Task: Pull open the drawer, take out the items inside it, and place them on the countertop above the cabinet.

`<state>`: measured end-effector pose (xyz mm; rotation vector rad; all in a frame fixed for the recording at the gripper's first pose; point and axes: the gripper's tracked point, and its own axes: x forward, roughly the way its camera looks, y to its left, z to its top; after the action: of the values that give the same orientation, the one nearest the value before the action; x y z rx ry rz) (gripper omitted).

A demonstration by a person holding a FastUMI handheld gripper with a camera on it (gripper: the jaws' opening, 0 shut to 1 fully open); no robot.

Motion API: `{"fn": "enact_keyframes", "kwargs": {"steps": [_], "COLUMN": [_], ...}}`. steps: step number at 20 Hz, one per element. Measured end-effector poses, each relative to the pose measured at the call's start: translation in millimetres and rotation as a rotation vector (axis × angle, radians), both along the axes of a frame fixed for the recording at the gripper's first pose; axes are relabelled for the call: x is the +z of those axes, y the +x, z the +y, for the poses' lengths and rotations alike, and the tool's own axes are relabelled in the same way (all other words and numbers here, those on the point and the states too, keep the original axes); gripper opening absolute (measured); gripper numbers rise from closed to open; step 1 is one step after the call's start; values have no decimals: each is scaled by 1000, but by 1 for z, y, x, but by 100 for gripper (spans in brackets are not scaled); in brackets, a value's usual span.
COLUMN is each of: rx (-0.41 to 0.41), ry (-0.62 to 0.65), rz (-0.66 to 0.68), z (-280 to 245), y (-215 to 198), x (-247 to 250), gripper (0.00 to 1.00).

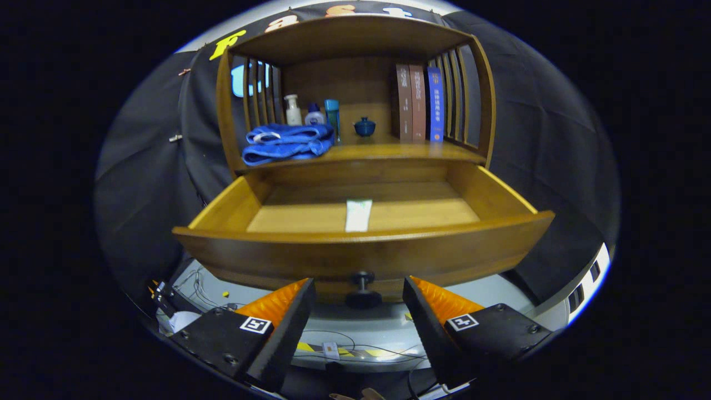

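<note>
Black cloth hung behind a wooden cabinet (pixel 355 111) that took up the upper middle of the frame, with pale floor and loose cables showing low down beneath it.

From the gripper view, my gripper (pixel 359 300) sat at the bottom centre, its two orange-and-black fingers (pixel 278 311) spread wide apart and holding nothing. The dark round knob (pixel 362 289) of the drawer stood in the gap between them, touched by neither.

The drawer (pixel 364 250) was pulled well out toward me, its curved front board just beyond my fingertips. Inside it lay one thing, a flat white tube (pixel 358 215), resting on the drawer floor near the middle and close behind the front board. Its long axis ran front to back, one end toward me and the other toward the cabinet's rear. I could not tell which end was the cap.

Above the drawer, the countertop (pixel 389 151) carried a folded blue towel (pixel 288 143) at upper left. Behind the towel stood a white bottle (pixel 293 110), a small blue-capped jar (pixel 314 115) and a teal tube (pixel 332 114). A little blue lidded pot (pixel 365 127) sat near centre, and three upright books (pixel 419 103) stood at upper right, two brown and one blue.
</note>
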<state>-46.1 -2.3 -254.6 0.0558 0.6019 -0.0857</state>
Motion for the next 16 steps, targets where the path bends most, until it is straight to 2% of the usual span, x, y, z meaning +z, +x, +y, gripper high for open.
{"fn": "enact_keyframes", "kwargs": {"steps": [3,6,12,16], "rx": [10,3,-12,2], "ry": [11,14,-20,-40], "rz": [-23,18,162,280], "z": [2,-3,-14,-11], "y": [23,59,120,143], "x": [41,50,10,-32], "gripper": [99,99,99,99]}}
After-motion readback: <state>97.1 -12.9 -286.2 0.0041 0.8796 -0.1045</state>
